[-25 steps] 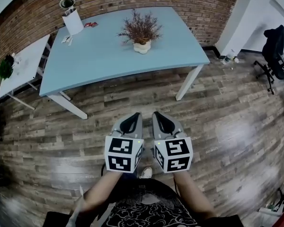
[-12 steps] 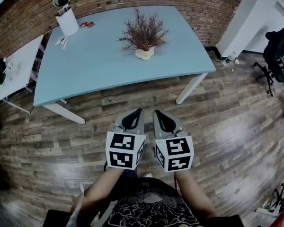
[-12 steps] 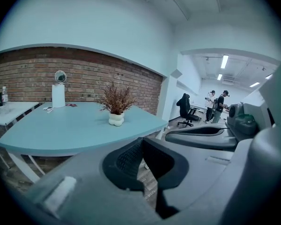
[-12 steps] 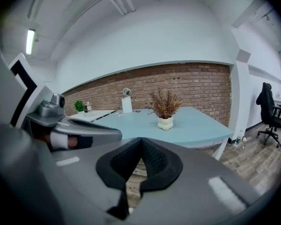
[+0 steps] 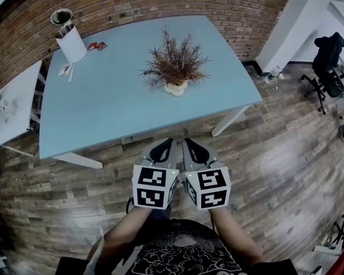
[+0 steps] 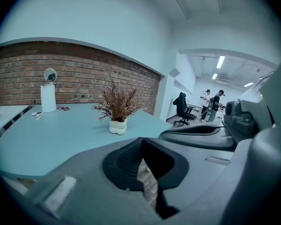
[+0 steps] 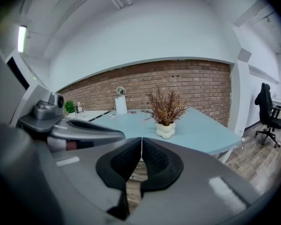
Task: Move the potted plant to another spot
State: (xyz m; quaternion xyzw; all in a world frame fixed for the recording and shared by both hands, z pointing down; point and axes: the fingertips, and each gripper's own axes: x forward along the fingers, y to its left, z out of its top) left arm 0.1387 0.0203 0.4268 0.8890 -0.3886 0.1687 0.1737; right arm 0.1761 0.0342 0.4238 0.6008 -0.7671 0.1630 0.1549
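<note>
The potted plant point(image 5: 175, 67), dry brown twigs in a lumpy white pot, stands on the light blue table point(image 5: 103, 110), right of its middle. My left gripper point(image 5: 163, 148) and right gripper point(image 5: 194, 148) are side by side over the wooden floor, just short of the table's near edge. Both point at the plant, are shut and hold nothing. The plant point(image 6: 117, 111) shows beyond the shut left gripper point(image 6: 141, 142) in the left gripper view. In the right gripper view the plant point(image 7: 166, 111) stands past the shut right gripper point(image 7: 141, 139).
A white cylinder with a round top point(image 5: 70, 36) and small red items point(image 5: 97, 46) sit at the table's far left corner. A white side table point(image 5: 14, 102) stands at the left, an office chair with dark clothing point(image 5: 328, 62) at the right. People point(image 6: 215, 104) stand far off.
Both grippers have moved forward together toward the table, which now lies nearer and larger in view. The plant has not moved on the table. Both grippers stayed shut.
</note>
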